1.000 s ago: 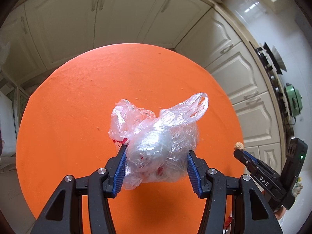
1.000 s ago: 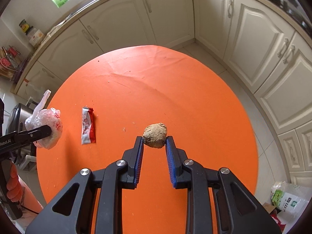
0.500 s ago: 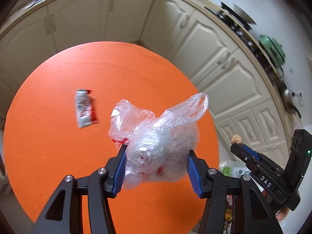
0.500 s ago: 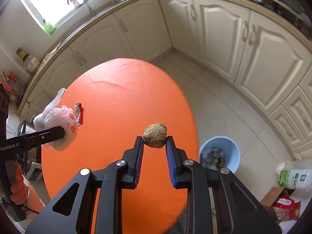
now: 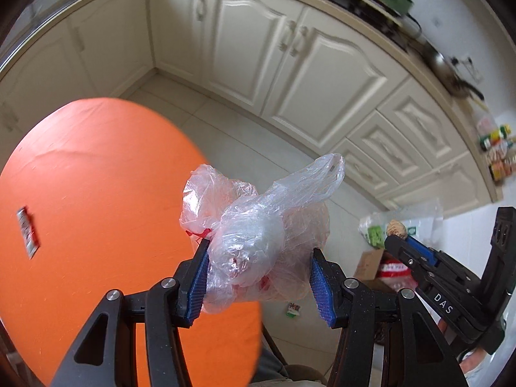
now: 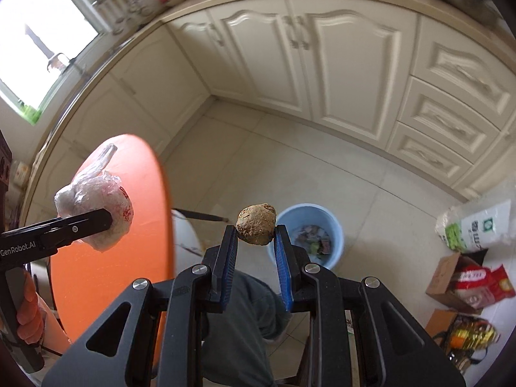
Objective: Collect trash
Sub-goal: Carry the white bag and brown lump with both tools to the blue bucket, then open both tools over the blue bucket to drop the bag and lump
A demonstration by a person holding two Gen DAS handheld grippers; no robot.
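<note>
Legible markings: "DAS" in white letters on the black body of the right claw (image 5: 397,236), seen from the left wrist view. "GenRobot.AI" in white on the black arm of the left claw (image 6: 108,218), seen from the right wrist view. Print on the white-and-green bag (image 6: 480,227) on the floor is too small to read.

Two black two-finger grippers are up, one (image 5: 259,277) clamping one crumpled clear plastic bag (image 5: 258,225), the other (image 6: 256,251) pinching one brown lumpy ball (image 6: 256,228). One round orange table (image 5: 96,193) carries one small red-and-white wrapper (image 5: 27,237). One light-blue plastic bin (image 6: 335,225) stands on the floor. One green-and-white sack (image 6: 477,229) leans by two cardboard boxes (image 6: 448,277).
</note>
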